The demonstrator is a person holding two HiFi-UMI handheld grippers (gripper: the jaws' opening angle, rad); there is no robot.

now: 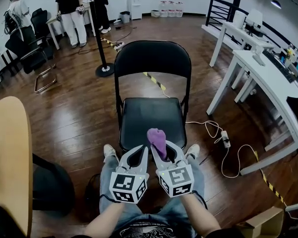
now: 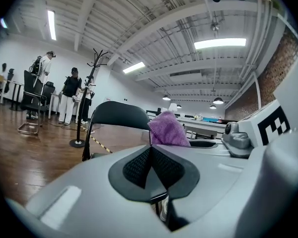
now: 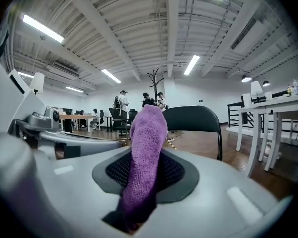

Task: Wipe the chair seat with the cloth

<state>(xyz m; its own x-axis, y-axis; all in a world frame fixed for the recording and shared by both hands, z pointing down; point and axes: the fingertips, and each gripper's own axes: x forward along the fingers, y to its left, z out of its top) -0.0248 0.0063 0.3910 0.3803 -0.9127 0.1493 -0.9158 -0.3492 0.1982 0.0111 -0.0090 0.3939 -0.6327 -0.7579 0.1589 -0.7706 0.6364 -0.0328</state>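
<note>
A black folding chair (image 1: 152,86) stands in front of me, its padded seat (image 1: 151,119) bare. My right gripper (image 1: 167,150) is shut on a purple cloth (image 1: 157,140), which sticks up from the jaws just above the seat's near edge. In the right gripper view the cloth (image 3: 146,157) rises between the black pads (image 3: 176,170), with the chair back (image 3: 193,119) beyond. My left gripper (image 1: 138,153) is shut with nothing in it, close beside the right one. In the left gripper view the closed pads (image 2: 150,166) meet, with the cloth (image 2: 168,131) seen past them.
White desks (image 1: 260,68) stand to the right, with a cable and power strip (image 1: 224,139) on the wooden floor. A coat stand (image 1: 100,38) and people (image 1: 69,11) are at the back left. A wooden tabletop (image 1: 7,157) is at my left.
</note>
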